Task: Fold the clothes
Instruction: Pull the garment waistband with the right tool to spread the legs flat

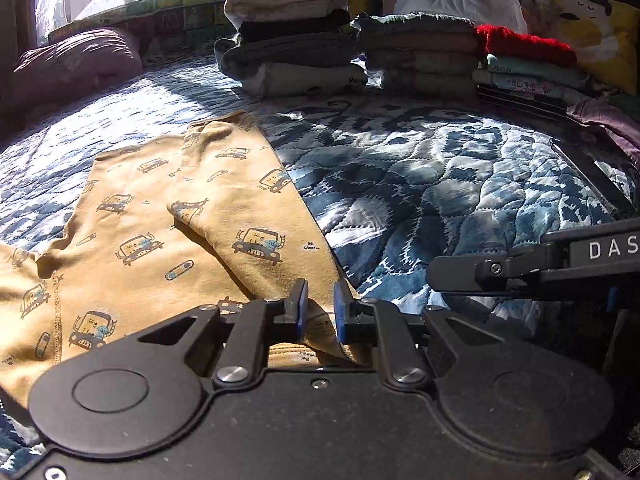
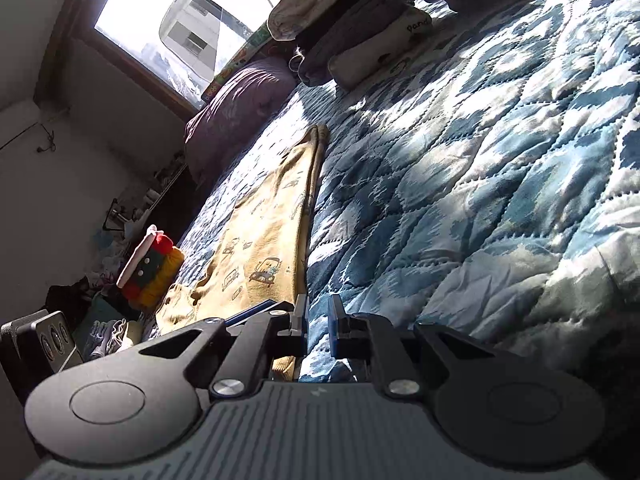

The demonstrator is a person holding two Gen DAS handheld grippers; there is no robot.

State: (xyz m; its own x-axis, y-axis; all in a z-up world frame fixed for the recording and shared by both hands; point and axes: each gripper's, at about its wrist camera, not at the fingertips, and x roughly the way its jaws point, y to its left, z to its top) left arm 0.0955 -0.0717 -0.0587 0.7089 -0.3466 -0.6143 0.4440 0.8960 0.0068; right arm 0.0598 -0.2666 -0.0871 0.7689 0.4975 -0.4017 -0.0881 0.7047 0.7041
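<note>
A mustard-yellow garment with a car print [image 1: 160,220] lies spread on the blue quilted bedspread [image 1: 420,184], one part folded across its middle. My left gripper [image 1: 321,312] hovers at its near right edge, open by a narrow gap, and yellow fabric shows between the blue pads. In the right wrist view the same garment [image 2: 264,240] runs away to the left. My right gripper [image 2: 318,316] sits low beside its right edge, open by a narrow gap, with only quilt [image 2: 480,160] showing between the pads. From the left wrist view it [image 1: 440,276] reaches in from the right.
Stacks of folded clothes [image 1: 292,40] [image 1: 420,56] stand at the back of the bed, with a red item [image 1: 520,44] on the right stack. A purple pillow [image 1: 72,64] lies at the back left. A purple garment [image 1: 608,120] lies at the right. A striped plush toy [image 2: 154,268] sits beside the bed.
</note>
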